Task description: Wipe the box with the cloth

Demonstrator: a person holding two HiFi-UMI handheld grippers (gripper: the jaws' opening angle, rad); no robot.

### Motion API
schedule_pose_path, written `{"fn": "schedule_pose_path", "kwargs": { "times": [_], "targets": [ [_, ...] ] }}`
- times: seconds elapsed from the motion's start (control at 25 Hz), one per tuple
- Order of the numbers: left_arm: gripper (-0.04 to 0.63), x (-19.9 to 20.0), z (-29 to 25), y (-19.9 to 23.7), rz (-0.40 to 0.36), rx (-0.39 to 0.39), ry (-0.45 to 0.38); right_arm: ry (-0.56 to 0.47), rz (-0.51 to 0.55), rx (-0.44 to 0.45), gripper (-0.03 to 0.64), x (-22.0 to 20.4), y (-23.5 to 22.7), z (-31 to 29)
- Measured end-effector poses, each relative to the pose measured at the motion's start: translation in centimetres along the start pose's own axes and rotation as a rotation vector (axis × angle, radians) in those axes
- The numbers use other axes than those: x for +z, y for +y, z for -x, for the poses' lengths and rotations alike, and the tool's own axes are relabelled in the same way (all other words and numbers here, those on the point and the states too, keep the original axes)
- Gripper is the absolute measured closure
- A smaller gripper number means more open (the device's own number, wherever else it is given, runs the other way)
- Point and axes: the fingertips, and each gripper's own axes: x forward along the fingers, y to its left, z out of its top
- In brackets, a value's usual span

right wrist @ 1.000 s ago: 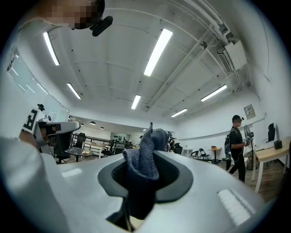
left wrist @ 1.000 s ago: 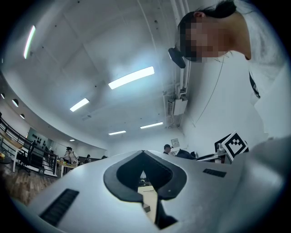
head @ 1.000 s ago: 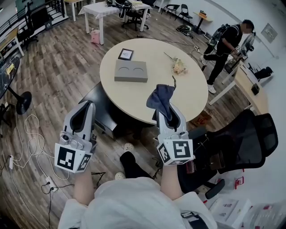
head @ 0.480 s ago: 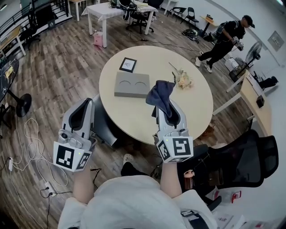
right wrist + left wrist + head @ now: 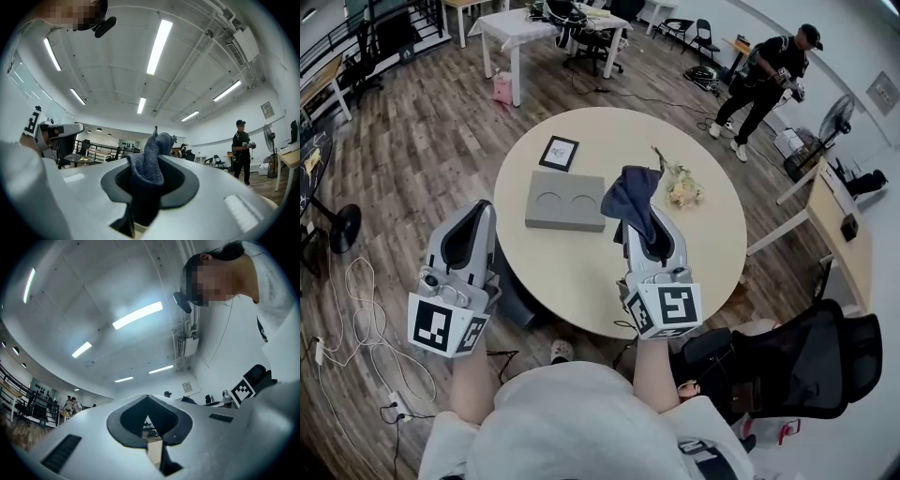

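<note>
Rough knitted cloth, matt grey box

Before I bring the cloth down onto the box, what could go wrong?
The box lies loose and the left gripper hangs clear of it, jaws shut and empty, so a wipe may shove it toward the picture frame. The dried flowers lie close beside the cloth; a wide sweep could drag them. The right gripper holds the cloth bunched, so little may touch the box.

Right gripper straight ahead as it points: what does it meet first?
Likely nothing close: the right gripper, shut on the cloth, seems to aim above the table into open room, though depth unclear.
</note>
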Motion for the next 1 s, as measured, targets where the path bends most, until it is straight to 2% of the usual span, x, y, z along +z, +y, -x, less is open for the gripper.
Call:
{"fn": "schedule_pose_path", "kwargs": {
  "times": [0.24,0.56,1.0],
  "targets": [
    [0.589,-1.7,-2.8,-0.1,-0.003,0.008,0.011,0.002,-0.006,0.018,0.528,-1.0,-2.6,-2.5],
    [0.589,-3.2,-5.1,1.9,-0.01,0.015,0.032,0.025,-0.019,0.043,0.528,-2.4,-3.0,-6.1],
    [0.589,-5.8,-9.3,7.7,0.026,-0.05,0.034,0.054,-0.026,-0.024,0.528,-4.3,-2.8,-12.5]
  ]
}}
